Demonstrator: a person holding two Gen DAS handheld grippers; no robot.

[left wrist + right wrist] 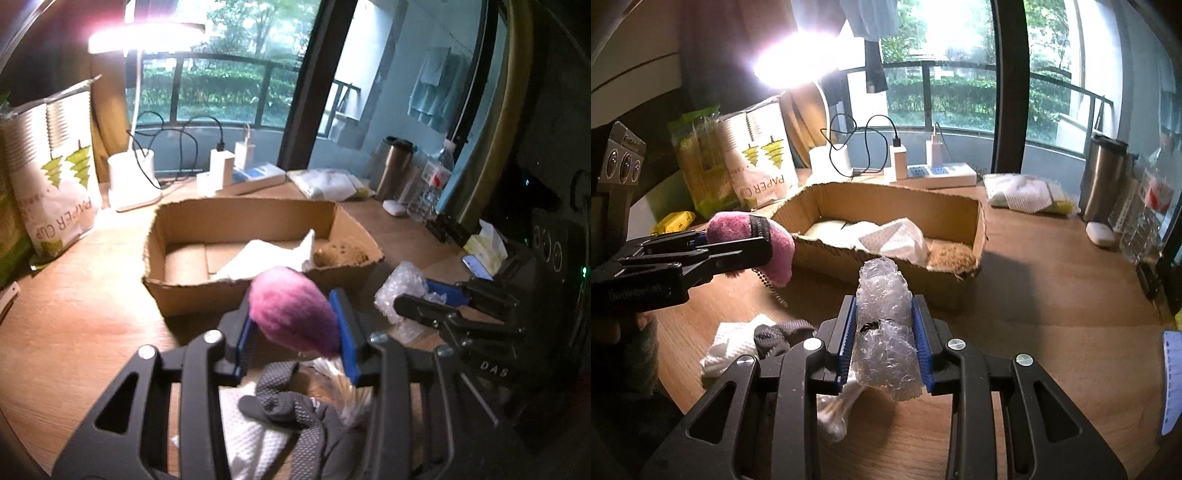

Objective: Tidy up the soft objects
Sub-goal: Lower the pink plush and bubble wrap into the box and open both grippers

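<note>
My left gripper (295,325) is shut on a pink fluffy pouch (293,308), held above the wooden table just in front of the open cardboard box (192,291). The pouch also shows in the right wrist view (746,230), with a small chain hanging from it. My right gripper (884,332) is shut on a wad of clear bubble wrap (882,295), held in front of the box (956,295). Inside the box lie a white cloth (894,236) and a brown fuzzy item (951,254). A grey glove (295,406) lies on a white towel (247,439) under my left gripper.
A lit desk lamp (129,181), a paper-cup bag (55,173), chargers and a power strip (938,173) stand behind the box. A steel tumbler (1102,177), a plastic bottle (1145,218) and a white packet (1023,195) are at the right. A phone (476,266) lies near the right gripper.
</note>
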